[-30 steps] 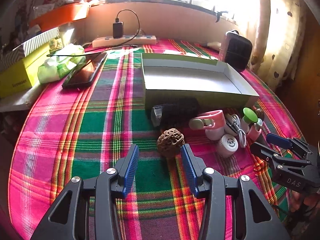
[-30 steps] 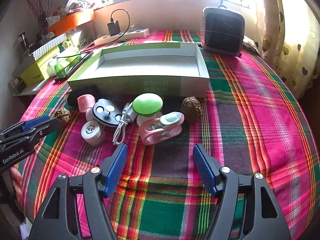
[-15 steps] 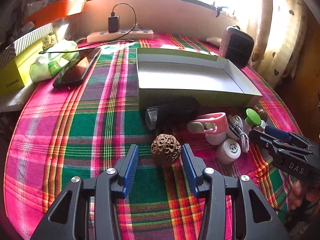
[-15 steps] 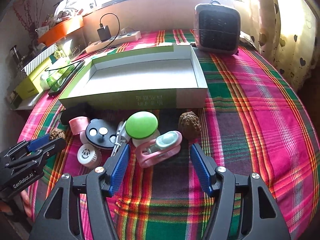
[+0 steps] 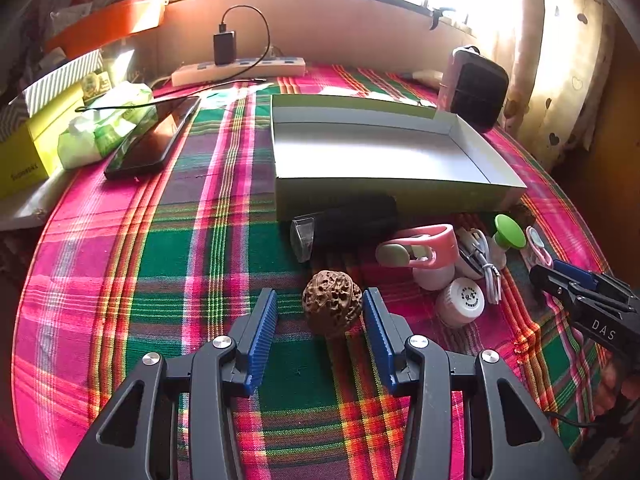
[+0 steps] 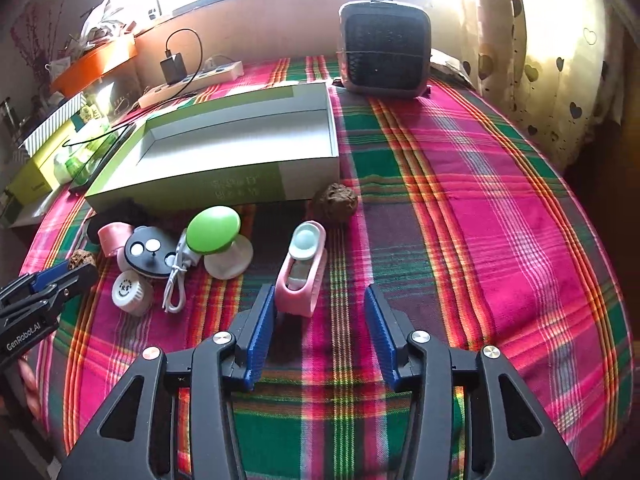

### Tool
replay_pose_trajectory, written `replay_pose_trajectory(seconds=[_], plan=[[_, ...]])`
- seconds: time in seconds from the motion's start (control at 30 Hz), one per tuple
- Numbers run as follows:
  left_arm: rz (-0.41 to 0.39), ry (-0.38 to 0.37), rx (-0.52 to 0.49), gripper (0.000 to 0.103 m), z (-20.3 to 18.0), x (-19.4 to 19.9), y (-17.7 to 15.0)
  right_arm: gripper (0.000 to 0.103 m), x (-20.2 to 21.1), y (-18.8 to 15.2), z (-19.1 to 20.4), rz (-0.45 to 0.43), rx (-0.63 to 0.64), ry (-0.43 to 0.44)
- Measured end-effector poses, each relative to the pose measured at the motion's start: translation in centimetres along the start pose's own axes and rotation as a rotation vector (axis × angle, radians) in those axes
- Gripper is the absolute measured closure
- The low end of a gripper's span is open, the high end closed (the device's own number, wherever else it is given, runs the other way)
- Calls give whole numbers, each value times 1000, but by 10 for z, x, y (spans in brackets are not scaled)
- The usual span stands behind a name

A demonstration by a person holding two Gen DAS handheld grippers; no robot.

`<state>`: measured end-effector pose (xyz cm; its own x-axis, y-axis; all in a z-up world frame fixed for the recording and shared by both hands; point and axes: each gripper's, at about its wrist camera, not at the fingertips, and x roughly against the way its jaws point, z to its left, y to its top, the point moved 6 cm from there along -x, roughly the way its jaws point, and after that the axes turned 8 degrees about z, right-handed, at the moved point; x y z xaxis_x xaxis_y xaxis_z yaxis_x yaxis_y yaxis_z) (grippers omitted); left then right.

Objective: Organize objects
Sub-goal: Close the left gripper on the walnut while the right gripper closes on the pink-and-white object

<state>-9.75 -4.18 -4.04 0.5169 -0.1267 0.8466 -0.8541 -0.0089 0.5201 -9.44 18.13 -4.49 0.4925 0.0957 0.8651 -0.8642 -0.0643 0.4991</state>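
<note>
A brown walnut (image 5: 331, 302) lies on the plaid cloth between the open fingers of my left gripper (image 5: 320, 320), nearer the right pad. My right gripper (image 6: 320, 320) is open, its tips at the near end of a pink clip-like item (image 6: 302, 270), which touches the left pad. The empty green-and-white box (image 5: 384, 196) (image 6: 240, 188) stands behind. A second walnut (image 6: 334, 202) sits at the box's front right corner. A green-capped item (image 6: 214, 224), a white cable (image 6: 176, 280), a white cap (image 6: 130, 292), a black disc (image 6: 150, 250) and a pink roll (image 6: 112, 236) lie clustered in front of the box.
A black cylinder (image 5: 348, 220) lies against the box front. A phone (image 5: 154, 138), tissue pack (image 5: 100, 128) and yellow box (image 5: 28, 152) are at the left. A power strip (image 5: 240, 68) is at the back and a small heater (image 6: 384, 50) at the back right.
Both grippers moved forward. The walnut now sits between the left fingers. The pink clip item has turned lengthwise and lies at the right gripper's left pad.
</note>
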Motion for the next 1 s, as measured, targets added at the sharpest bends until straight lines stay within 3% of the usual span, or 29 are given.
replay_pose_trajectory(seconds=[0.67, 0.8, 0.9, 1.0], plan=[[15, 15, -17, 61, -6, -4, 3, 63, -11, 15, 12, -5, 113, 12], [12, 23, -12, 68, -4, -4, 3, 76, -11, 15, 11, -12, 111, 12], [13, 26, -1, 75, -2, -4, 4, 83, -10, 15, 10, -14, 113, 18], [17, 30, -2, 76, -2, -4, 5, 84, -10, 14, 10, -16, 113, 22]])
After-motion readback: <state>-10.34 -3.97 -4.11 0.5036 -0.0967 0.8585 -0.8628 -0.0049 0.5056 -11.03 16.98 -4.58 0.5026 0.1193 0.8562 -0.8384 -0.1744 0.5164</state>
